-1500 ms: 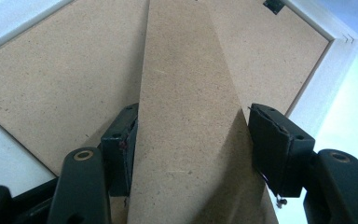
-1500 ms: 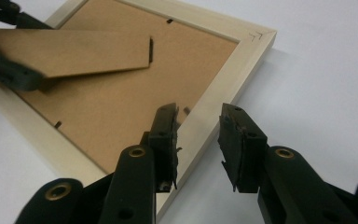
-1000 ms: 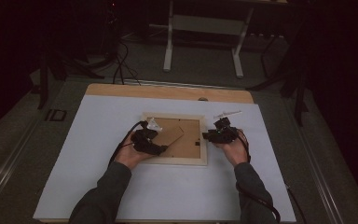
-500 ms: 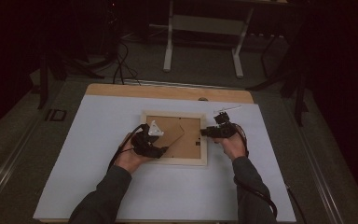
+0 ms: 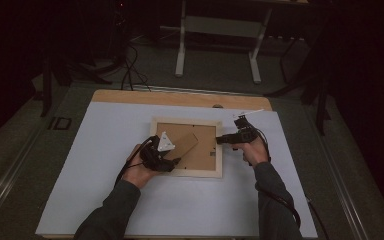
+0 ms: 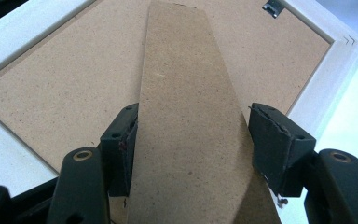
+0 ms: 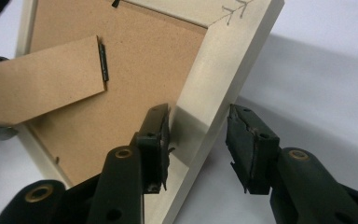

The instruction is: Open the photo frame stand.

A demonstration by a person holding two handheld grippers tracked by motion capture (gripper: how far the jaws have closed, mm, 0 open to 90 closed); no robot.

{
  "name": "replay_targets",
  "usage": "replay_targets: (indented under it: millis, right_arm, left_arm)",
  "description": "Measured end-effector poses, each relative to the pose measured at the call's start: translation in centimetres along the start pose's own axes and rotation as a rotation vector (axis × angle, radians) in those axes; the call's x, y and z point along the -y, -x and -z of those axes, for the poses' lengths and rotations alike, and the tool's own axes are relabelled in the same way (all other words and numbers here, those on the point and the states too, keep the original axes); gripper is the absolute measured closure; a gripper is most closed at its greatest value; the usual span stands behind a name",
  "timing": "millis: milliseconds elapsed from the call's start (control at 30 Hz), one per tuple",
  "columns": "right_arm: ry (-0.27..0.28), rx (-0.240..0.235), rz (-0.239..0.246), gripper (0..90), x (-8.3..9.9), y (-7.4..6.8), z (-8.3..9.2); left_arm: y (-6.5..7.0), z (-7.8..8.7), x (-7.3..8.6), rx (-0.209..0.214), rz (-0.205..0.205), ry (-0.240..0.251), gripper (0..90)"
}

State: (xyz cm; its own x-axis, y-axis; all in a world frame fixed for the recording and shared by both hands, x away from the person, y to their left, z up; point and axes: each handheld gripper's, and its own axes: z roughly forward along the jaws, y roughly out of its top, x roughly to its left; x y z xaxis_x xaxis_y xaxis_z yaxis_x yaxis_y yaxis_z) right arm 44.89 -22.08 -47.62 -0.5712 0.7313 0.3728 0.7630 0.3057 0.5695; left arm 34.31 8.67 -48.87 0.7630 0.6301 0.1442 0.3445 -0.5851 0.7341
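Count on the counter (image 5: pixel 105 210)

One picture frame (image 5: pixel 186 172) lay face down with one cardboard stand flap (image 5: pixel 182 142) on its back; two hand-held grippers were present, the left hand-held gripper (image 5: pixel 176 161) and the right hand-held gripper (image 5: pixel 221 140), in two hands.

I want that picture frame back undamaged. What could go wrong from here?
1. The left claw straddles the cardboard stand; lifting it too far could tear it at its hinge.
2. The right claw has just been opening around the frame's rail, one pad off it, so the picture frame may shift.
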Motion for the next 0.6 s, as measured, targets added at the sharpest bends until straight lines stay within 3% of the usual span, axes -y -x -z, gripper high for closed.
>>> replay_targets:
  millis: [267,433,600]
  right_arm:
    - [-0.018,-0.011,-0.004,53.4,-0.37,0.09,-0.15]
    - [-0.019,-0.06,-0.035,52.0,-0.46,0.31,-0.55]
    - [-0.014,-0.058,-0.033,55.4,-0.46,0.26,-0.36]
  left_arm:
    - [0.21,0.16,0.05,-0.011,-0.014,0.018,39.3]
    - [0.5,0.39,-0.05,-0.023,-0.038,0.032,39.3]
    - [0.3,0.32,0.22,-0.022,-0.035,0.025,39.3]
